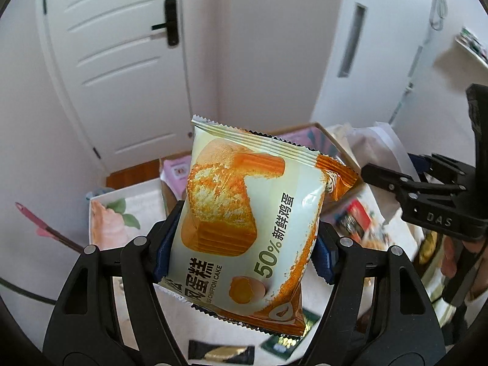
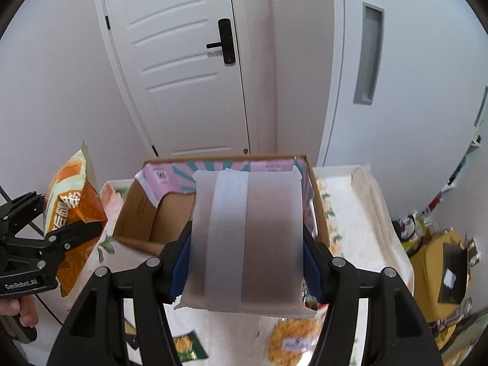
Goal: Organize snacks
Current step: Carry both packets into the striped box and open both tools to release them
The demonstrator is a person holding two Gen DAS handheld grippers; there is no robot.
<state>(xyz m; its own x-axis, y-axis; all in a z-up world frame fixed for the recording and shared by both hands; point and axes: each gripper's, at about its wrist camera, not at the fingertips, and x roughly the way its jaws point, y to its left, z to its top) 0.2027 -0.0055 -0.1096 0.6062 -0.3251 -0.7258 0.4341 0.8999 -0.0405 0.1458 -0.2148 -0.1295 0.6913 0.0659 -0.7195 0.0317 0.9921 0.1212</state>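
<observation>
The cake packet (image 1: 244, 219) was cream with orange trim, the frosted packet (image 2: 247, 238) translucent white with a white stripe, the cardboard box (image 2: 137, 213) brown with pink-and-teal flaps.

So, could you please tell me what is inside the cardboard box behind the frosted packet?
In the cardboard box, a pink patterned package leans along the far wall above bare brown floor. The frosted packet, clamped in the right gripper, hides the box's right half.
</observation>
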